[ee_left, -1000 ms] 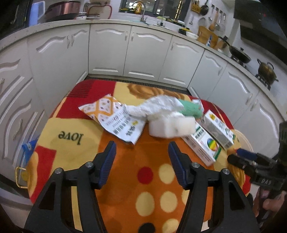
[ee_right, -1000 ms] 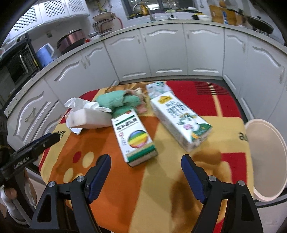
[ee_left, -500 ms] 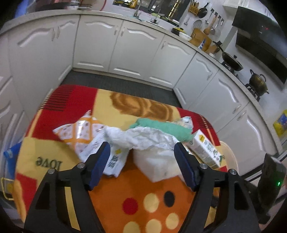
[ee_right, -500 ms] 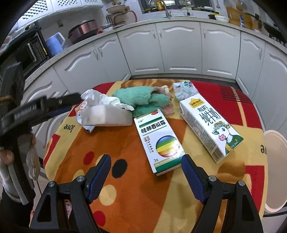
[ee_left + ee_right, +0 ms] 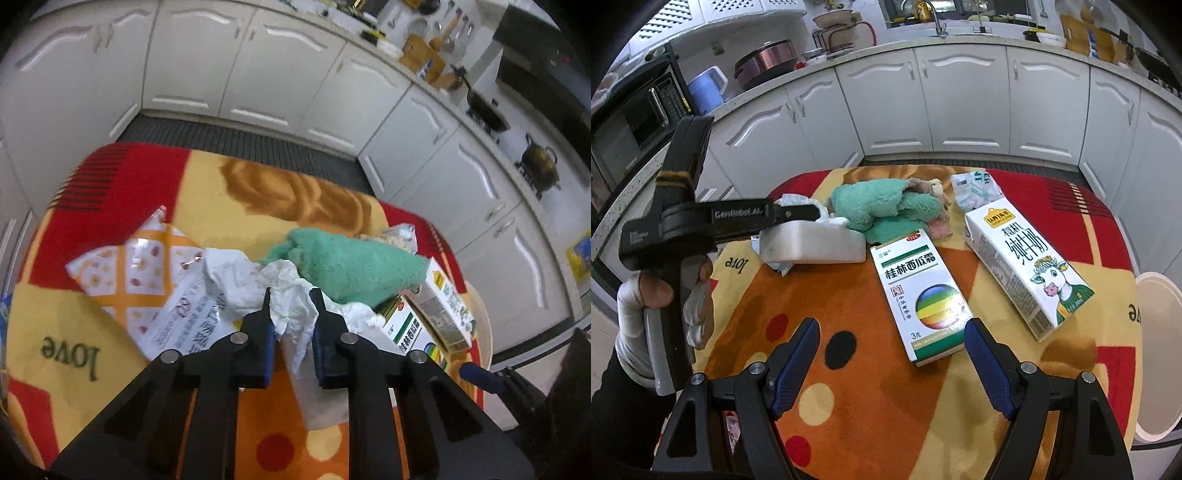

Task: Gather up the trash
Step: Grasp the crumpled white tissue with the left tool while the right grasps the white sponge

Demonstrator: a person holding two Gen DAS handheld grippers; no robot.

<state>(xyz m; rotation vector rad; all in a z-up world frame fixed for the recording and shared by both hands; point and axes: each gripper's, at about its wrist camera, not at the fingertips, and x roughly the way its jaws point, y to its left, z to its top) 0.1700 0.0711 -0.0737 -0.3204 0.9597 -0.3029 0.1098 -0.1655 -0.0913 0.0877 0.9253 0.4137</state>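
My left gripper is shut on the crumpled white tissue of a white tissue pack, which lies on the table. In the right wrist view the left gripper reaches over that pack. Around it lie an orange-white snack wrapper, a green towel, a white-green medicine box and a milk carton. My right gripper is open and empty, just in front of the medicine box.
The table wears a red, yellow and orange cloth. A white round bin stands at the table's right edge. White kitchen cabinets curve behind. A small printed packet lies behind the milk carton.
My left gripper moved forward and down to the tissue pack and shut on its tissue. My right gripper moved a little closer over the table and stayed open.
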